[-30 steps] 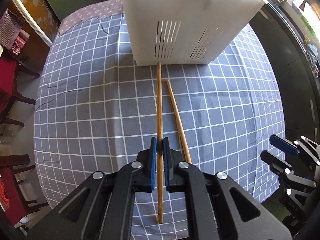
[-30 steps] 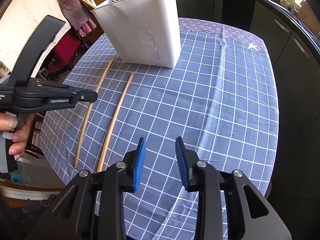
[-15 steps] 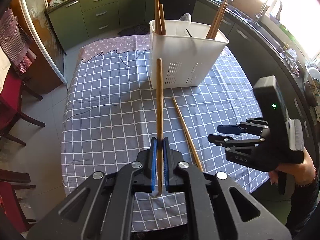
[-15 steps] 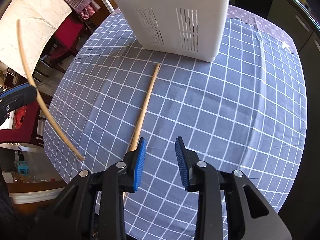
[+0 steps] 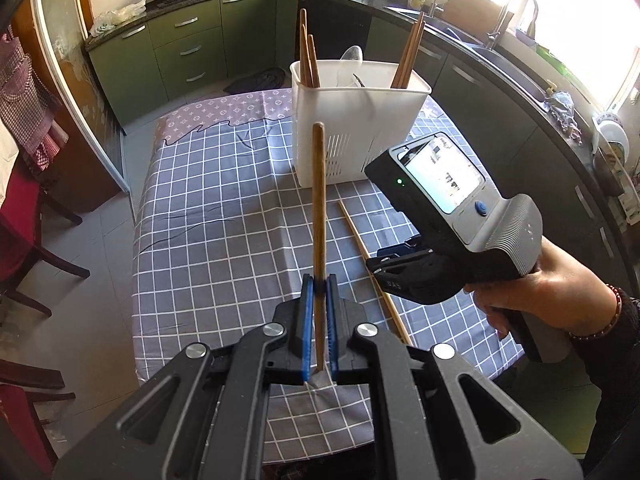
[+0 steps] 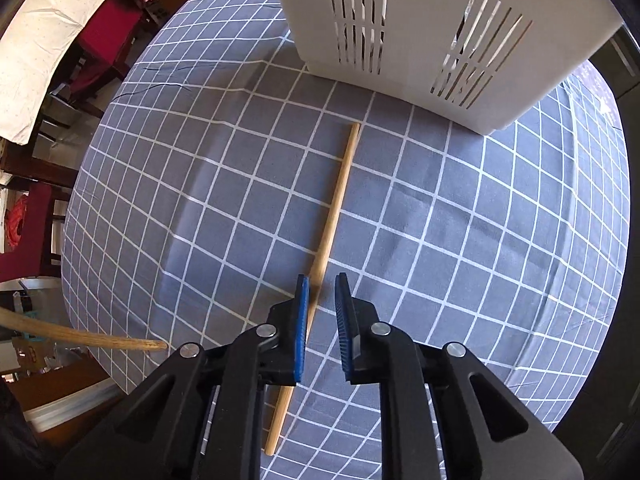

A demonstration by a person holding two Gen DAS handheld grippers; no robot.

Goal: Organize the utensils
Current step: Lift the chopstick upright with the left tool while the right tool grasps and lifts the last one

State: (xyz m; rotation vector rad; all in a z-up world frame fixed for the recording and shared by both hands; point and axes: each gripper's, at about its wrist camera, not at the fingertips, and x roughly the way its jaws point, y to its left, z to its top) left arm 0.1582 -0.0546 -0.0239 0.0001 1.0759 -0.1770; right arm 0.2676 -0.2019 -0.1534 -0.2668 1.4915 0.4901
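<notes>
The left gripper (image 5: 318, 316) pinched a chopstick (image 5: 319, 216) between its blue pads, holding it off the cloth (image 5: 208, 232) with the thick end raised toward the white caddy (image 5: 356, 136); the caddy stood on the checked cloth with more chopsticks (image 5: 306, 60) upright in its left and right compartments. A second chopstick (image 6: 328, 240) lay flat on the cloth, its far end just short of the caddy's slotted wall. The right gripper (image 6: 322, 312), pointing down over that chopstick, had just been closing; its jaws stood narrow but still apart, astride the stick, the left pad at its edge and a gap to the right pad; a hand (image 5: 552, 300) held its grey handle.
</notes>
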